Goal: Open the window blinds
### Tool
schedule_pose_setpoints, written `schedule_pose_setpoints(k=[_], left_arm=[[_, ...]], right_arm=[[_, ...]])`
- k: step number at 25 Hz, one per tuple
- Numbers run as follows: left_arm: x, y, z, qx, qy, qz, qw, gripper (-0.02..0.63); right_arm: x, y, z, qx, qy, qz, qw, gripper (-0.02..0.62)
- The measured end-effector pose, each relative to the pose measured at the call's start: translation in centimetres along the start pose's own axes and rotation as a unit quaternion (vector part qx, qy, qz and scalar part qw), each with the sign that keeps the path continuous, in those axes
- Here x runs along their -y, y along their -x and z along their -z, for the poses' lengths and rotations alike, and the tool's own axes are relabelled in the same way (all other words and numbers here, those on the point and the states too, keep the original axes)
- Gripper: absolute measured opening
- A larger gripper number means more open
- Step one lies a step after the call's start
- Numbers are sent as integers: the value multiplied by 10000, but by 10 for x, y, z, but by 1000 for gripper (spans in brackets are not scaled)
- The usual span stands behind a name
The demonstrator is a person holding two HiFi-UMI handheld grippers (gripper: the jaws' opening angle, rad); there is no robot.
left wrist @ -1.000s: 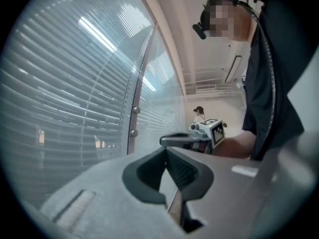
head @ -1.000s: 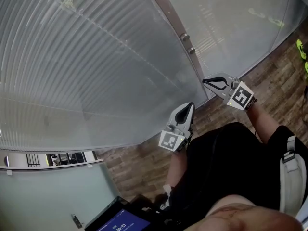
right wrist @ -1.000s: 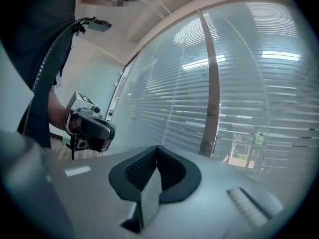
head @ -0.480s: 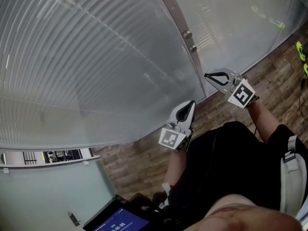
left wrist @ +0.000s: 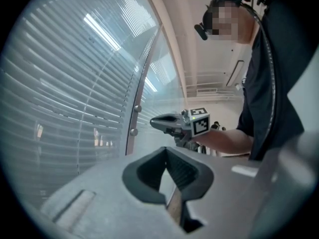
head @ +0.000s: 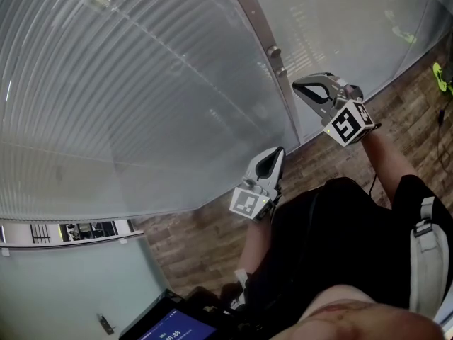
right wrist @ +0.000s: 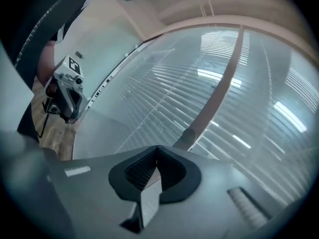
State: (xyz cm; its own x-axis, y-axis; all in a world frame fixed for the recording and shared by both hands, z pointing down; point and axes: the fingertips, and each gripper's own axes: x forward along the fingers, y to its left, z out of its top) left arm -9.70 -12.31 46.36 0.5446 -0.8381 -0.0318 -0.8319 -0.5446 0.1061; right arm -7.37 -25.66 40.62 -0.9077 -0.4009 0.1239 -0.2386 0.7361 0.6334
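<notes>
Both tongs are pinched fully together and hold nothing. The left tongs point(head: 274, 154) sit at the middle of the head view, tips toward the glass, and their own view point(left wrist: 166, 149) shows the tips meeting on empty air. The right tongs point(head: 303, 87) are higher, right of centre, tips just beside the post point(head: 249, 16) and under its two knobs point(head: 273, 51). From the left gripper view there is a gap between the right tongs point(left wrist: 154, 123) and the post, so they touch nothing. In their own view the right tongs point(right wrist: 157, 148) are closed tip to tip.

The blinds point(head: 127, 83) fill the upper left, behind glass. The slats look hazy, and I cannot tell their tilt. At the bottom edge a lit screen point(head: 173, 326) is cut off.
</notes>
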Motion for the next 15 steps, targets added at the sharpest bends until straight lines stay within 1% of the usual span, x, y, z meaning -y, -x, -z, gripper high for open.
schedule_pose_setpoints(k=[4, 7, 10, 15], left_arm=[[4, 0, 2, -25, -57, 17, 10000, 2], [7, 1, 4, -29, -5, 35, 10000, 2], [8, 1, 5, -51, 5, 70, 10000, 2], [7, 0, 4, -37, 55, 106, 9999, 2]], right_arm=[[18, -6, -8, -231, 712, 145, 9971, 6], [26, -12, -9, -477, 1235, 224, 9909, 14], [38, -21, -11, -735, 1709, 388, 9818, 44], [56, -36, -17, -999, 2256, 632, 9670, 130]])
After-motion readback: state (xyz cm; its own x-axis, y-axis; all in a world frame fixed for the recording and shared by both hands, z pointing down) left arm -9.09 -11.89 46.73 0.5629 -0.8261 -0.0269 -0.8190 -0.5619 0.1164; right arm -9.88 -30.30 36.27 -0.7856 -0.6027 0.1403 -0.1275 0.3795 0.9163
